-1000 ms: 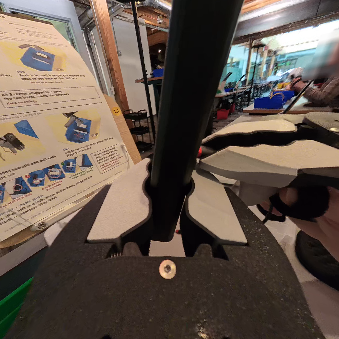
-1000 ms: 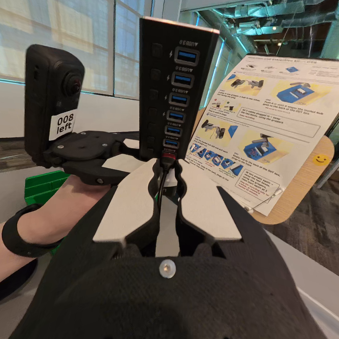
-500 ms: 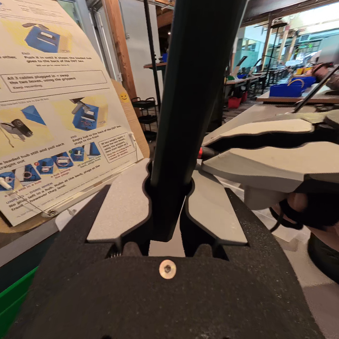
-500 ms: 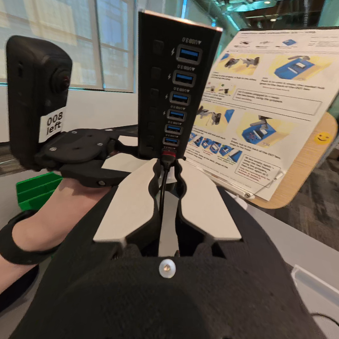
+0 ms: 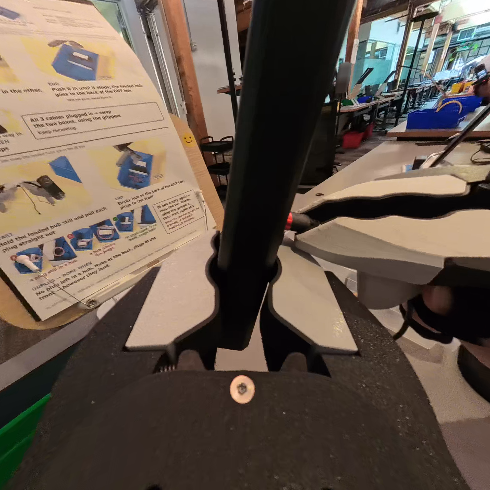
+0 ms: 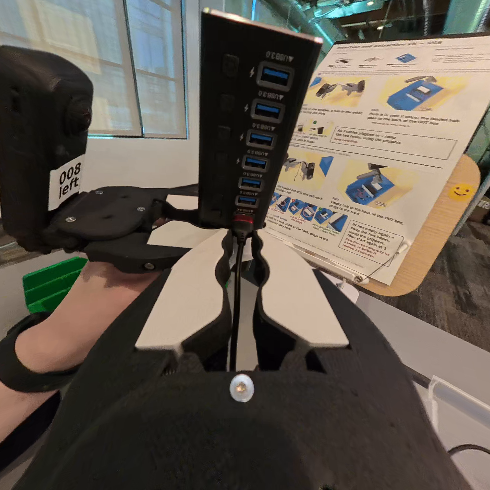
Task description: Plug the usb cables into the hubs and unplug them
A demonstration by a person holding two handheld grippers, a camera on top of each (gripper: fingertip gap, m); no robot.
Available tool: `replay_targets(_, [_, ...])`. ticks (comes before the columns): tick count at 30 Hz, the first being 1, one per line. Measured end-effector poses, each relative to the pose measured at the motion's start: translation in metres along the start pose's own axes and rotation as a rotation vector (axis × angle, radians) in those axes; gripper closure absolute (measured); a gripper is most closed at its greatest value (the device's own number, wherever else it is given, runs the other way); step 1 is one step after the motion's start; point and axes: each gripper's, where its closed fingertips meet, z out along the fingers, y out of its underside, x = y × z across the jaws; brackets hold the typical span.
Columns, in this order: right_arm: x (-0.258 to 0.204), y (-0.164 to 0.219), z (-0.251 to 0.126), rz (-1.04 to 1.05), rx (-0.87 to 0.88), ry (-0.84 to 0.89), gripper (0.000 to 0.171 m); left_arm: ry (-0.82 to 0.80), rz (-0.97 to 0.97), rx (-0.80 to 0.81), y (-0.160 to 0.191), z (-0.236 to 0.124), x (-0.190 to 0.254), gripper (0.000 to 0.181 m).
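A black USB hub (image 5: 278, 106) with a row of blue ports stands upright, held at its lower end by my left gripper (image 5: 245, 262), which is shut on it. In the right wrist view the hub (image 6: 238, 119) faces me. A black plug with a red band (image 6: 242, 222) sits in the lowest port, and its black cable (image 6: 236, 305) runs back between my fingers. My right gripper (image 6: 241, 238) is shut on the plug. The left wrist view shows the right gripper (image 5: 302, 225) coming in from the right, with the plug (image 5: 290, 221) against the hub's side.
An instruction sheet on a wooden board (image 5: 92, 159) leans behind the hub and also shows in the right wrist view (image 6: 371, 172). A green bin (image 6: 50, 283) sits low at the left. A clear plastic box (image 6: 456, 413) lies at the lower right on the white table (image 6: 397, 331). The left gripper's tips are roughly 4 cm from the right gripper's.
Both grippers and the hub have shifted together, so the instruction board sits differently in both views. The plug stays in the lowest port and both grips are unchanged.
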Motion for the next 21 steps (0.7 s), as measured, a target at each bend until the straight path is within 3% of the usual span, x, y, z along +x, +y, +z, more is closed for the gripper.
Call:
replay_targets(6, [-0.007,-0.014,-0.004,-0.032,0.102,-0.045,0.156,0.07,0.004,0.055,-0.014,-0.007,0.008,0.15])
replay_targets(21, [-0.003,-0.022,-0.006,0.122,0.149,-0.139,0.146,-0.004,0.041,0.074,-0.02,-0.01,0.008,0.15])
